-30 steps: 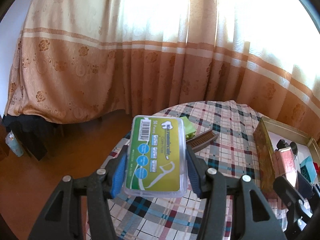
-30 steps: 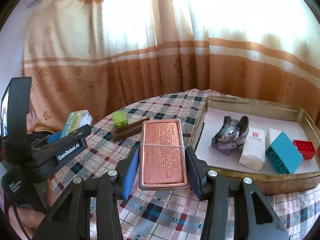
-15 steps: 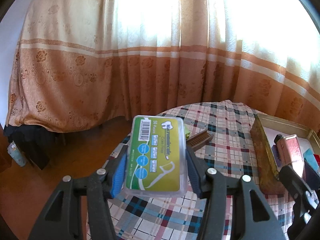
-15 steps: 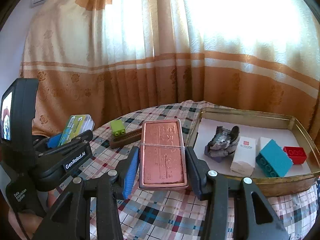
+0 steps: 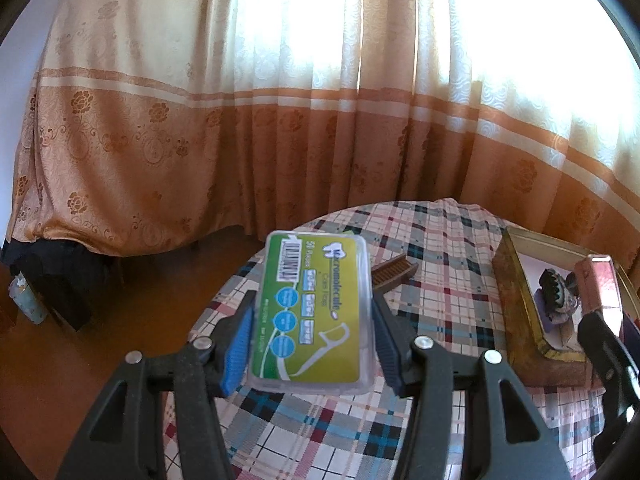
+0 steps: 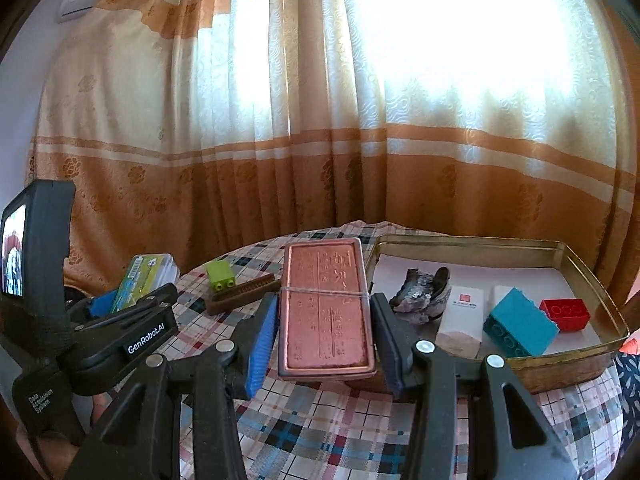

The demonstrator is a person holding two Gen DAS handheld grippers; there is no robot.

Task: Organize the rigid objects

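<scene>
My left gripper (image 5: 310, 344) is shut on a green-labelled clear dental floss box (image 5: 314, 312), held above the plaid table. It also shows in the right wrist view (image 6: 140, 280). My right gripper (image 6: 324, 344) is shut on a flat copper-pink tin (image 6: 326, 308) bound with a rubber band, held in the air next to the left wall of the gold tray (image 6: 560, 364). The tin shows in the left wrist view (image 5: 600, 288) over the tray (image 5: 516, 300).
The tray holds a dark hair claw (image 6: 420, 294), a white box (image 6: 460, 316), a teal brick (image 6: 518, 328) and a red brick (image 6: 564, 314). A green brick (image 6: 221, 276) and a brown comb (image 6: 240, 298) lie on the plaid tablecloth (image 6: 320, 420). Curtains hang behind.
Both grippers have risen, still holding their objects. The right gripper with the tin has moved toward the tray's left wall.
</scene>
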